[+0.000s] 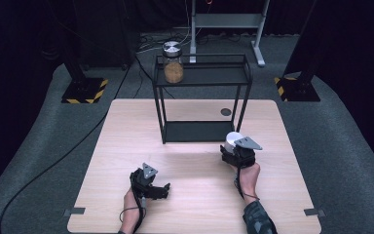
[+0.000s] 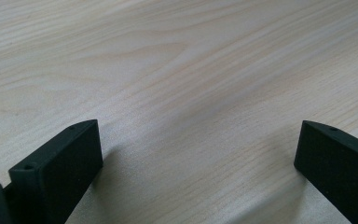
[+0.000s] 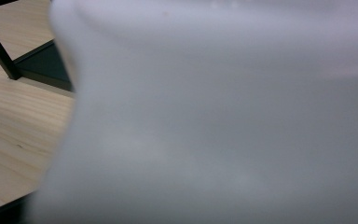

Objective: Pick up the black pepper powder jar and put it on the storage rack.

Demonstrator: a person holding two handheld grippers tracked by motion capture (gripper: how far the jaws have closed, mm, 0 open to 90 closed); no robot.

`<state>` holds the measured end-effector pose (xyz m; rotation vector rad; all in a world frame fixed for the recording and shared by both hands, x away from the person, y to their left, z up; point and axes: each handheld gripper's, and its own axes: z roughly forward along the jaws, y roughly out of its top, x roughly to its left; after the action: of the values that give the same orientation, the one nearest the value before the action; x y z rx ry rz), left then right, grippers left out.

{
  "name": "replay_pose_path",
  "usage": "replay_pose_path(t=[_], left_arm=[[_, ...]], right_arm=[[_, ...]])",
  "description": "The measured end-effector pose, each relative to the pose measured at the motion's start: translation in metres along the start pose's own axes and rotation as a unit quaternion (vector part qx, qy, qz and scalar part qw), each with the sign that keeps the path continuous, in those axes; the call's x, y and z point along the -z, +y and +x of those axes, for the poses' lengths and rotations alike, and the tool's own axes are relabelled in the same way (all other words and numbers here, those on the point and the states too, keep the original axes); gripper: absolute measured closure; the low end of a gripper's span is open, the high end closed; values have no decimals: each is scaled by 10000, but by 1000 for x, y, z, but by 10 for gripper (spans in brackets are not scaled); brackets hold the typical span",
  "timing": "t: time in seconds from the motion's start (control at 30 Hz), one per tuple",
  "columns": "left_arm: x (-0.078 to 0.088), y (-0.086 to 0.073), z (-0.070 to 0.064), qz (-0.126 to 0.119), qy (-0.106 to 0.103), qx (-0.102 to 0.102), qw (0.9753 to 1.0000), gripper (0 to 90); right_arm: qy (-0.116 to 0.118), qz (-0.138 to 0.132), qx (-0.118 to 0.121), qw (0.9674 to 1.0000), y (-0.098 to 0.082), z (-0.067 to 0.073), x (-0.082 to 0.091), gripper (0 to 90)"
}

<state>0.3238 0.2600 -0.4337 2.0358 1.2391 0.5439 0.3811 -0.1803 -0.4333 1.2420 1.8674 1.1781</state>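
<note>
- White cup (image 1: 233, 139) stands on the wooden surface (image 1: 195, 195), just in front of the right foot of the black wire shelf (image 1: 202, 97), and the right gripper (image 1: 234, 150) has it.
- Its fingers are clamped on the cup: in the right gripper view the pale wall of the cup (image 3: 223, 121) is pressed up close to the camera, hiding the fingers themselves, with a shelf leg and the bottom tier off to the left.
- From the fingers the cup lies straight ahead, toward the shelf; its long axis looks upright, rim up, though it is small in the high view.
- The right hand (image 1: 247, 176) is the nearer hand by far; the shelf's bottom tier lies just beyond the cup and to its left, so a short carry forward would reach it, in my judgement.
- The left gripper (image 1: 151, 185) rests well apart, low on the near left of the surface, its fingers (image 2: 65, 168) spread wide over bare wood with nothing between them.
- A glass jar (image 1: 173, 63) with orange contents stands on the shelf's top tier, at its left end.
</note>
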Motion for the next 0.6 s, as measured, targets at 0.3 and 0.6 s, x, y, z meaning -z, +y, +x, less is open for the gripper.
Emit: replay_pose_path(t=[0.3, 0.6], left_arm=[[0, 0, 0, 0, 0, -3, 10000, 4], [0, 0, 0, 2, -4, -8, 10000, 4]], right_arm=[[77, -48, -9, 10000, 5, -5, 10, 299], [215, -179, -19, 9996, 15, -9, 22, 299]])
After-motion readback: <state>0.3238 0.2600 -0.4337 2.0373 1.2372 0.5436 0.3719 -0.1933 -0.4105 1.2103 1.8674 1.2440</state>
